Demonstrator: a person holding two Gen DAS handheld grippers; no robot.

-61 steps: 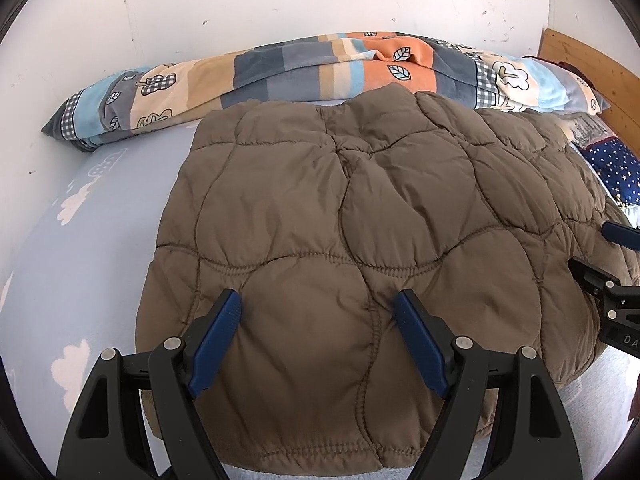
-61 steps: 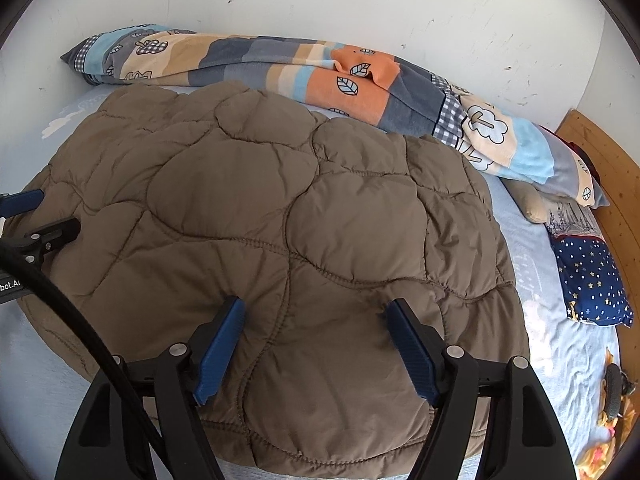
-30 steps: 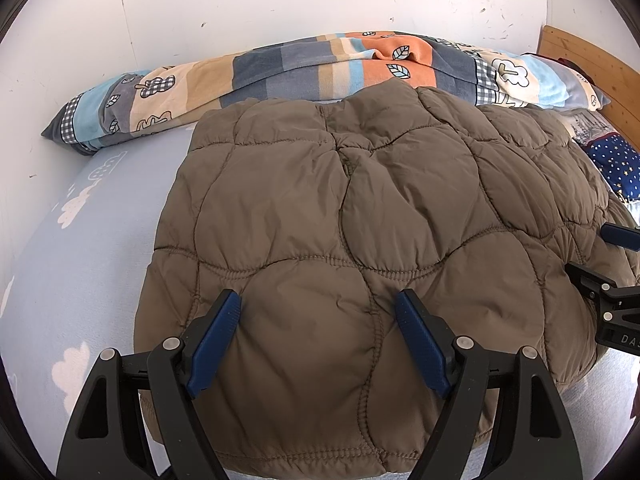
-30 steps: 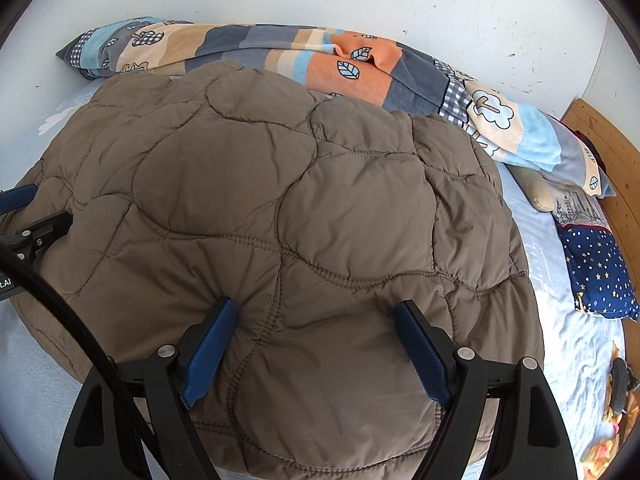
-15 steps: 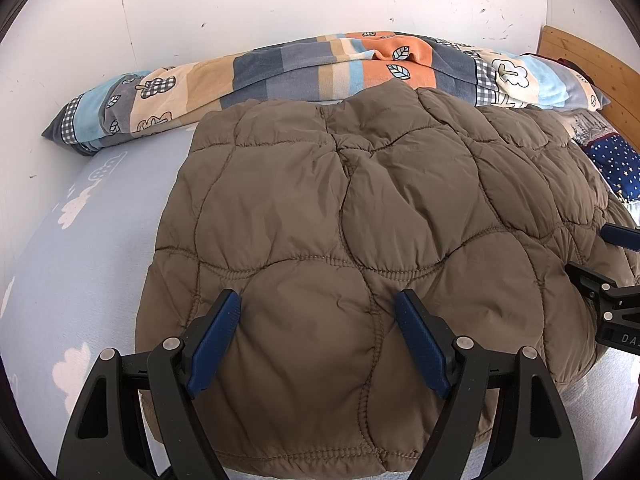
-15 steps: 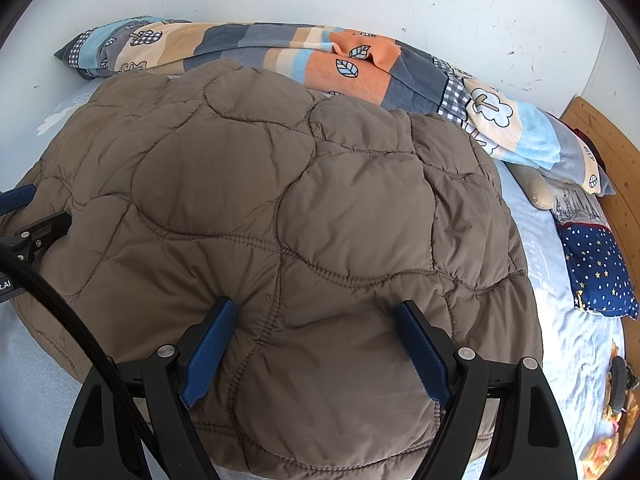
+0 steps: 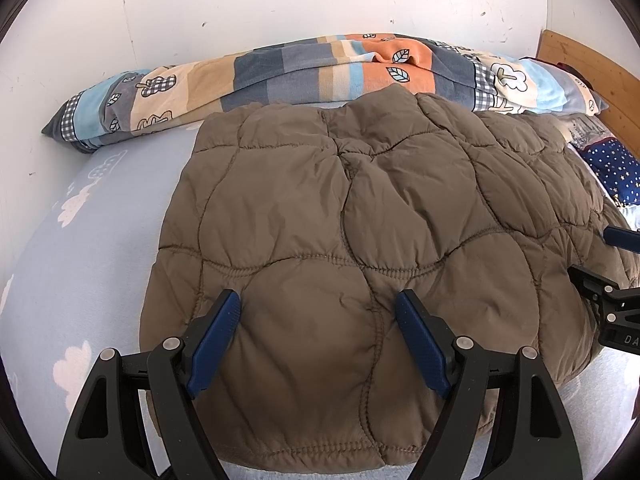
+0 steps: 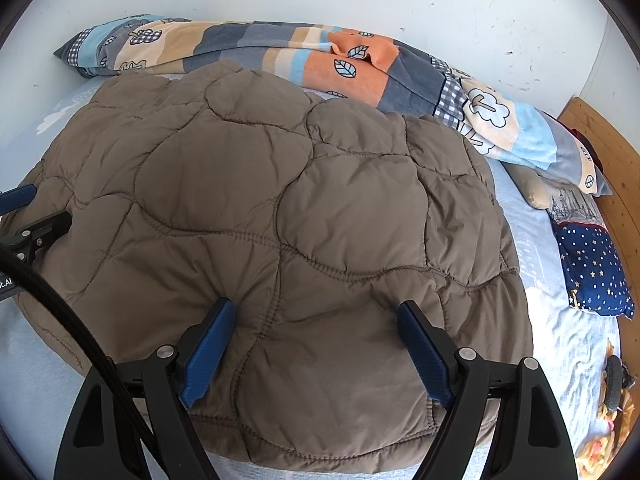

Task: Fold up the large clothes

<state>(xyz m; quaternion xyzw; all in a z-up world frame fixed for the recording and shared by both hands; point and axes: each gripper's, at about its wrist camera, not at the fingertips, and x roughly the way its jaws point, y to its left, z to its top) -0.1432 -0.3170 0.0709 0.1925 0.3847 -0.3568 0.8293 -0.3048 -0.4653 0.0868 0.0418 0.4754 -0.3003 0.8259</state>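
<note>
Under both my open, empty tools, left tool [image 7: 318,334] and right tool [image 8: 314,336], the brown quilted jacket [image 7: 360,248] runs crosswise on the bed [image 7: 80,264].

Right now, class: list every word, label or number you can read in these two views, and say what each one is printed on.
"DA", cut off by the picture's edge: on the right tongs body, seen in the left view.
"t.AI", cut off likewise: on the left tongs body, seen in the right view.
Jacket, blanket, pillow: patterns only, no text.
</note>
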